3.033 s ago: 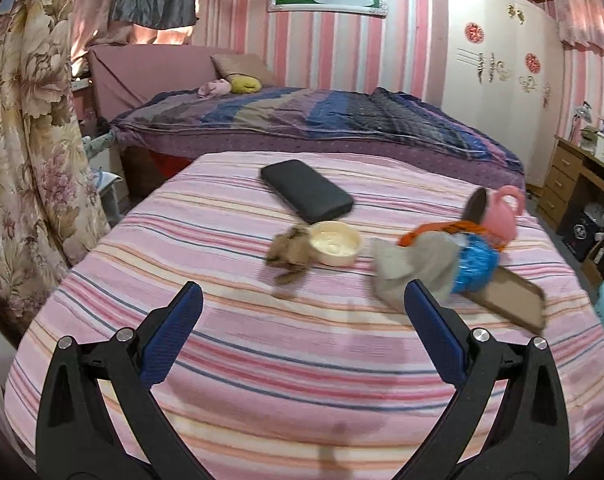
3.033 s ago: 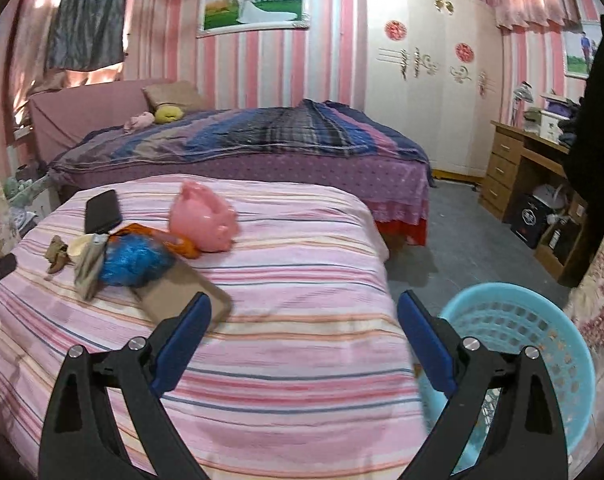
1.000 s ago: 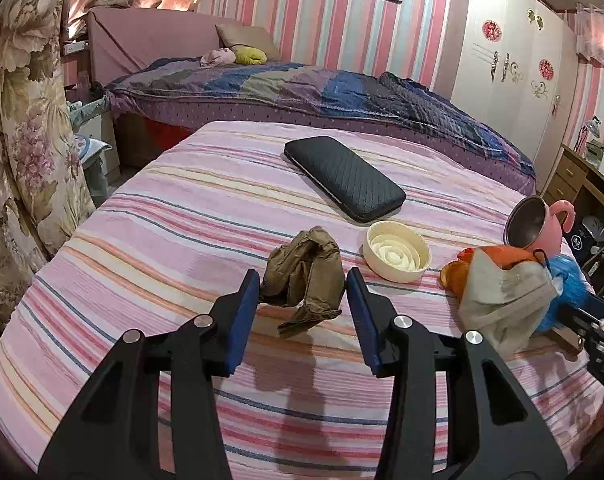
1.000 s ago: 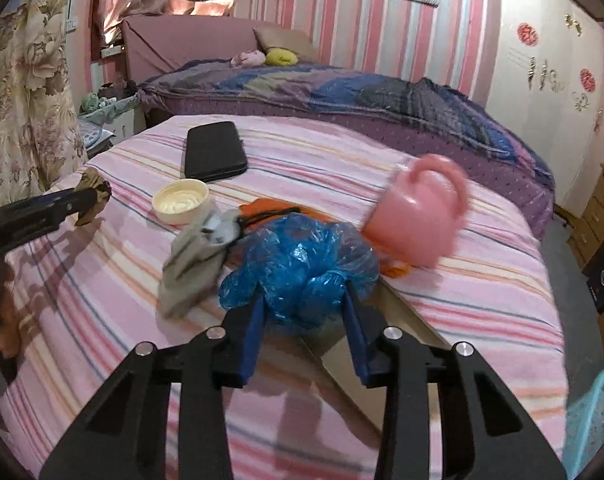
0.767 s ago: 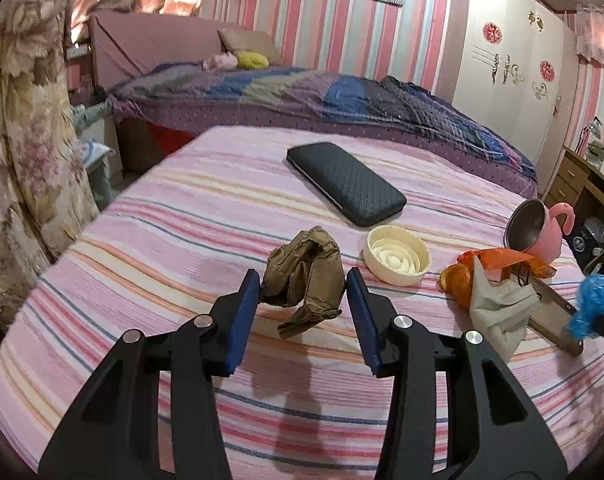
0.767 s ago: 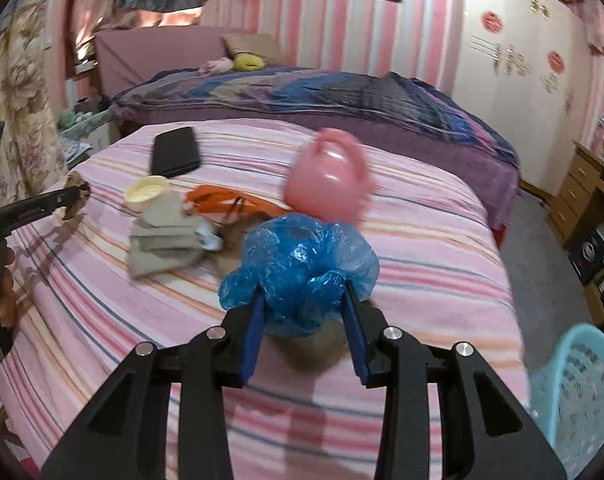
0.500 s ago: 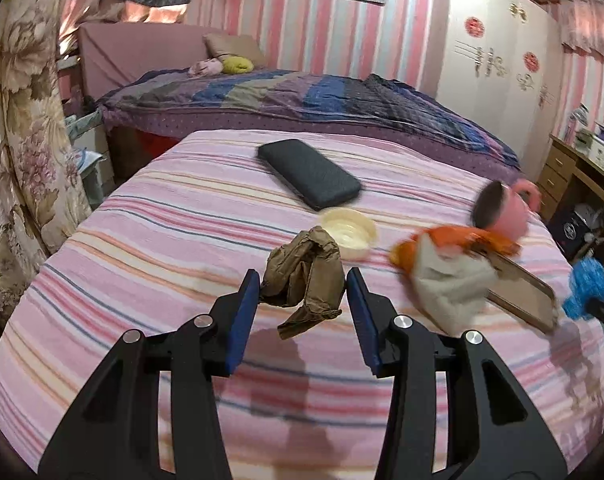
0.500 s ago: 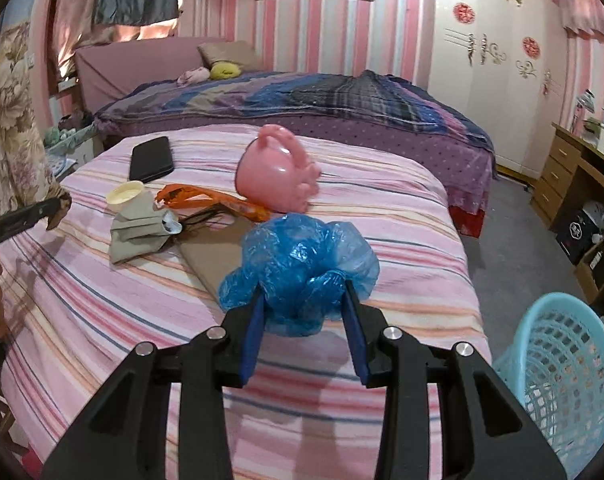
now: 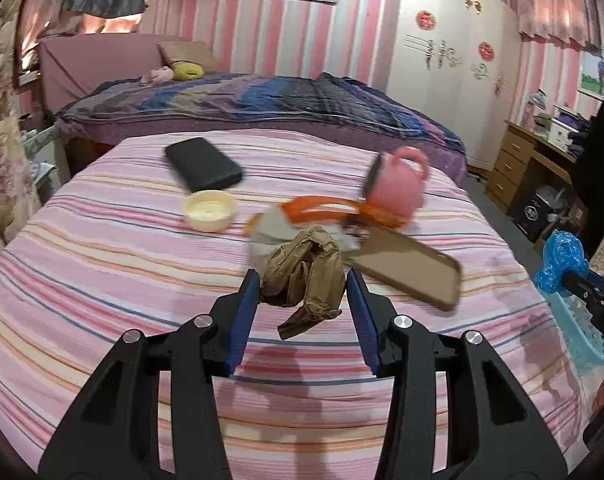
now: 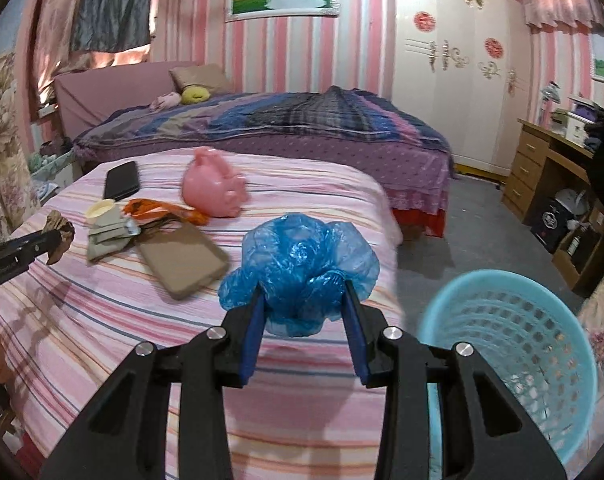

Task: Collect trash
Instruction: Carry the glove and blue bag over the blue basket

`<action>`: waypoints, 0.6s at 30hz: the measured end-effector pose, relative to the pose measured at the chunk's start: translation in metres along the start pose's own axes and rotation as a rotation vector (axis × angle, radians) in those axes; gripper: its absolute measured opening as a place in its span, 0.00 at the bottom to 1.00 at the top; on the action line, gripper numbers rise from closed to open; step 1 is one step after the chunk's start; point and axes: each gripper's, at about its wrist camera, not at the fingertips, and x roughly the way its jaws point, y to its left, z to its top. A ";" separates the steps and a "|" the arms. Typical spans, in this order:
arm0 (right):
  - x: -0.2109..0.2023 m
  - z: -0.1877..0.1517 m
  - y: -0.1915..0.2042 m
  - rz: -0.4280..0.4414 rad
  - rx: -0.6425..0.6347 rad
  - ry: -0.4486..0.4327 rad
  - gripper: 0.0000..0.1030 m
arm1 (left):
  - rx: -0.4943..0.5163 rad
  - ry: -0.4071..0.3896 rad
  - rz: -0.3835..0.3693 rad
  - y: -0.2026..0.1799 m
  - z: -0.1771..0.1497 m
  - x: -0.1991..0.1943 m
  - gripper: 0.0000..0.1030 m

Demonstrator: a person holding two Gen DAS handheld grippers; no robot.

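Note:
My left gripper (image 9: 302,286) is shut on a crumpled brown paper wad (image 9: 302,276), held above the striped bed. My right gripper (image 10: 304,294) is shut on a crumpled blue plastic bag (image 10: 302,268), held over the bed's right edge. A light blue mesh basket (image 10: 514,320) stands on the floor to the lower right of that bag. In the left wrist view the blue bag (image 9: 562,258) and the right gripper show at the far right, over the basket's rim (image 9: 582,336). In the right wrist view the brown wad (image 10: 58,234) shows at the far left.
On the striped bedspread (image 9: 102,264) lie a black case (image 9: 202,164), a cream lid (image 9: 210,210), a grey cloth (image 10: 106,236) with an orange strip (image 10: 162,208), a tan phone case (image 9: 406,268) and a tipped pink mug (image 9: 398,186). A second bed, wardrobe and desk stand behind.
Both grippers have swung to the right with their loads still held. The basket has come into the right wrist view, and the bed items have slid leftward in both views.

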 end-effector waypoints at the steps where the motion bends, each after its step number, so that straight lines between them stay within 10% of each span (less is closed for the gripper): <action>1: -0.003 -0.001 -0.008 -0.010 0.009 -0.002 0.36 | 0.007 0.001 -0.008 -0.008 -0.001 0.001 0.43; 18: -0.033 -0.029 -0.131 -0.206 0.147 -0.001 0.36 | 0.151 0.004 -0.205 -0.149 -0.003 0.019 0.43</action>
